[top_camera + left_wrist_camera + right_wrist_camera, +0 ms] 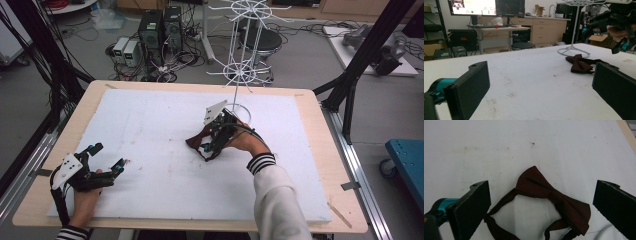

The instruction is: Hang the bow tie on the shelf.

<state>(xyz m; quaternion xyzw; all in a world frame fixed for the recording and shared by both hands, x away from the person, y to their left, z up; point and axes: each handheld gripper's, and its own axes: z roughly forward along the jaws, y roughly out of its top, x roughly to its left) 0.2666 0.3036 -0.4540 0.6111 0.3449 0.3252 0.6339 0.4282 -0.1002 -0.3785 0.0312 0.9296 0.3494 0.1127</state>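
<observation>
wide right claw [541,202] hovers over a limp, dark-red fabric bow tie [554,197]; left claw [539,87] wide.

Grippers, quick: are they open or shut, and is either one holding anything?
Left gripper: open, holding nothing, low over the white board.
Right gripper: open, over the bow tie, not gripping it.

The left gripper [107,159] sits low at the near left, jaws spread wide and level, held from below by the left hand [85,195] (striped cuff just showing). The right gripper [212,142] tilts steeply downward mid-table, jaws parted wide, the right hand [247,142] behind it, white-sleeved forearm stretched forward.
</observation>
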